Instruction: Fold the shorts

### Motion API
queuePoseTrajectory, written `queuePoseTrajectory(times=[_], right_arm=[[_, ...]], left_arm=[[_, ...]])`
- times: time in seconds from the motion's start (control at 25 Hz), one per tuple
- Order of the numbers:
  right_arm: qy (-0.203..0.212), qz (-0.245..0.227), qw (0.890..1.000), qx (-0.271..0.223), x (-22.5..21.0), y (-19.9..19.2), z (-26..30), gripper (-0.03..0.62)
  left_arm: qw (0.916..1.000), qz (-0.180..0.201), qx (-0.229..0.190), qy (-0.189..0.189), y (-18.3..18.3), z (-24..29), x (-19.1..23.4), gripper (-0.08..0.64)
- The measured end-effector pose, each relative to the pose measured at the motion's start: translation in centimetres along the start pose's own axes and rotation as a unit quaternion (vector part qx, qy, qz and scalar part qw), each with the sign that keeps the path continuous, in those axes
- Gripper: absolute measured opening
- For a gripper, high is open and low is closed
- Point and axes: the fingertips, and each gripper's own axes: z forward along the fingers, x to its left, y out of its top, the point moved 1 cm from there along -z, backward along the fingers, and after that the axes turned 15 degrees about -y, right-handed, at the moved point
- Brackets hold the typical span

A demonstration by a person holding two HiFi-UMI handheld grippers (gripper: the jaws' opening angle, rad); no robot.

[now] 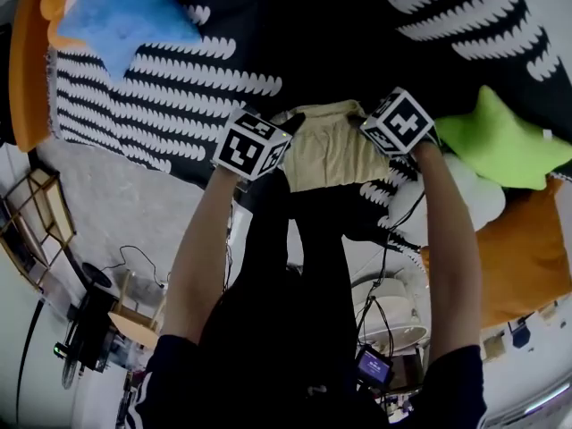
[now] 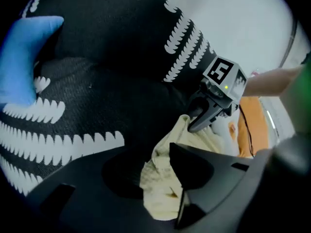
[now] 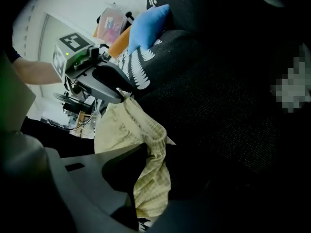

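Now the pale shorts (image 1: pixel 329 150), soft, light and floppy, hang at the near edge of the black patterned cover (image 1: pixel 170 96), pinched near the gathered waistband by left tool (image 3: pixel 127 95) and right tool (image 2: pixel 197 123), which I'd judge the surest hold.

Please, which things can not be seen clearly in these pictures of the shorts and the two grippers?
- Head view: marker cubes cover the fingers of the left gripper and right gripper, so their grip on the shorts is hidden.
- Left gripper view: that gripper's own body cuts off the shorts' lower end.
- Right gripper view: the right part of the blanket is too dark to show any pattern.
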Motion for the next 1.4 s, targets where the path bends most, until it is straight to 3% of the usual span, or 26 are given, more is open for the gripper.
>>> queuePoseTrajectory(times=[0.12,0.24,0.36,0.52,0.72,0.88,1.08,1.28,1.4], right_arm=[[-0.001,-0.004,1.000,-0.006,0.1,0.4,0.1,0.162],[-0.001,0.009,0.999,-0.040,-0.1,1.8,-1.5,0.389],[-0.029,0.046,0.994,-0.097,-1.6,2.7,-4.9,0.405],[-0.037,0.072,0.984,-0.160,-2.2,1.6,-9.0,0.379],[-0.036,0.011,0.987,-0.155,0.6,-3.4,-9.7,0.347],[-0.009,-0.097,0.991,-0.097,4.4,-8.2,-7.7,0.362],[-0.011,-0.243,0.970,-0.015,6.8,-12.7,-4.5,0.394],[-0.024,-0.265,0.964,-0.022,6.7,-12.7,-1.9,0.390],[-0.025,-0.316,0.948,-0.034,7.5,-12.7,-1.4,0.369]], left_arm=[[0.9990,0.002,-0.016,0.043,-0.3,-1.1,1.4,0.216],[0.9959,-0.019,-0.054,0.069,-1.0,-3.1,2.2,0.216],[0.9873,-0.052,-0.106,0.106,-1.5,-6.0,2.3,0.216],[0.9831,-0.079,-0.139,0.090,-2.5,-7.6,0.0,0.216],[0.9938,-0.047,-0.086,0.053,-6.1,-5.6,-4.6,0.216],[0.9980,-0.044,-0.039,0.025,-9.6,-3.2,-7.1,0.216],[0.9989,-0.026,0.038,0.004,-13.9,-0.9,-8.9,0.216],[0.9962,-0.020,0.083,-0.016,-16.3,1.5,-9.8,0.216],[0.9953,-0.039,0.087,-0.017,-17.4,2.6,-9.5,0.215]])
